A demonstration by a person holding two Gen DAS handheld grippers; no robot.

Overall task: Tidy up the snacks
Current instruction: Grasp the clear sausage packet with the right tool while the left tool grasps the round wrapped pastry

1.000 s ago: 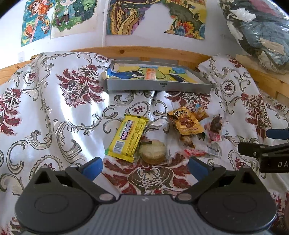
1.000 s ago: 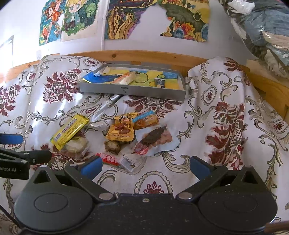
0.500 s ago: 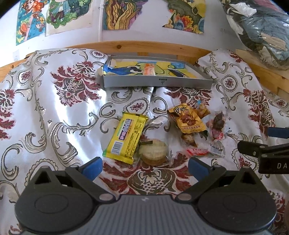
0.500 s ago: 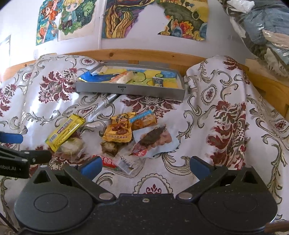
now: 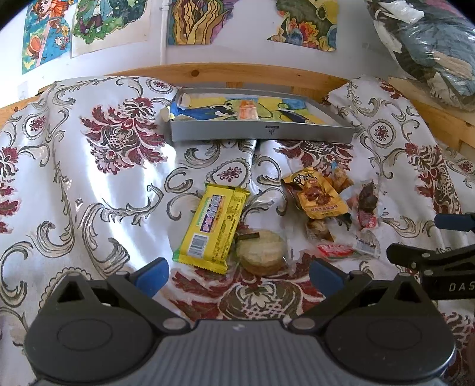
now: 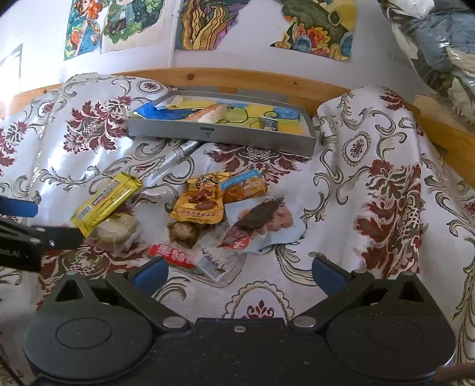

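Snacks lie in a loose heap on a flowered bedspread (image 5: 89,184) that covers a bed. At the left of the heap is a yellow bar (image 5: 212,227), flat and tilted, and its lower right corner lies over a round cake (image 5: 261,252) in clear wrap. To the right of these is an orange packet (image 5: 316,194) with brown pieces printed on it, and just below it a small brown snack (image 5: 317,228). Behind the orange packet, a second orange packet with a blue strip (image 6: 245,185) touches it. Further right lies a pale packet with a dark piece (image 6: 262,216) inside, and in front of it a red and clear wrapper (image 6: 193,258).

Beyond the heap, near the wooden bed frame (image 5: 237,74), stands a grey tray (image 5: 261,133) with a colourful drawing on its bottom. In the tray lie a light orange packet (image 5: 248,109) and a small dark item (image 6: 268,123); what this one is, I cannot tell.

The left gripper (image 5: 237,271) hangs above the bedspread just in front of the yellow bar and the cake, fingers spread wide, holding nothing. The right gripper (image 6: 239,273) hangs in front of the red and clear wrapper, its fingers also spread wide and empty. Drawings (image 5: 193,20) hang on the white wall behind.
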